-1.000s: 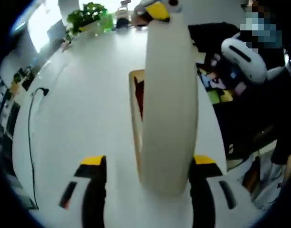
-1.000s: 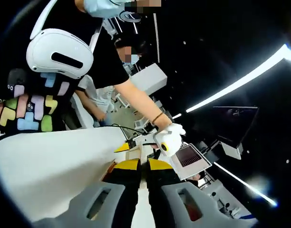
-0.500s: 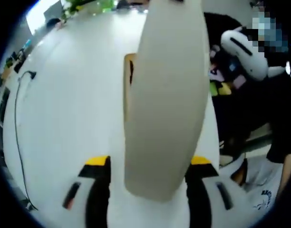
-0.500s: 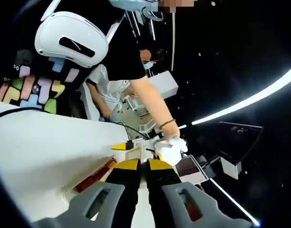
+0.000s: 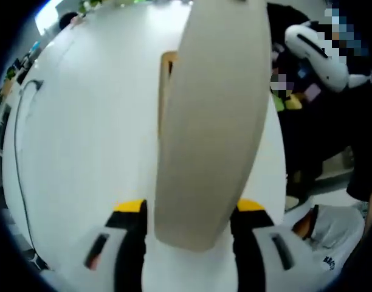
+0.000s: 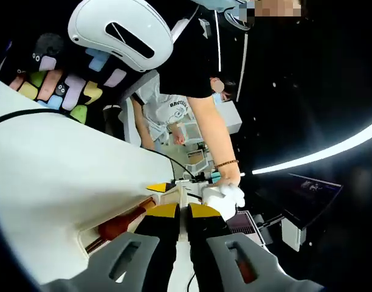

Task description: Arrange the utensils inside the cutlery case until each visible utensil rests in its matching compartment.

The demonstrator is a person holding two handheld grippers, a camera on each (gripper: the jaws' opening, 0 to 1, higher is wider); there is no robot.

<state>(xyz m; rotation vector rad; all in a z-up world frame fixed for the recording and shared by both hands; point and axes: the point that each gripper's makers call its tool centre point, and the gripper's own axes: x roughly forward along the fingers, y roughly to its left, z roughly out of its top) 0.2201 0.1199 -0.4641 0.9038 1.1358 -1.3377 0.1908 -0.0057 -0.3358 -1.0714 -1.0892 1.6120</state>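
Closer now, cream lid (image 5: pixel 213 115) blocks wooden case (image 5: pixel 166 85) on white table (image 5: pixel 89 152).

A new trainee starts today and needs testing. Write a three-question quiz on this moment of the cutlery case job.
1. True or false: the left gripper is shut on the tall cream flat panel.
2. The smooth table top is: A white, B black, C green.
3. Fill in: the person's glove beyond the right gripper is ___.
Key: 1 true; 2 A; 3 white.
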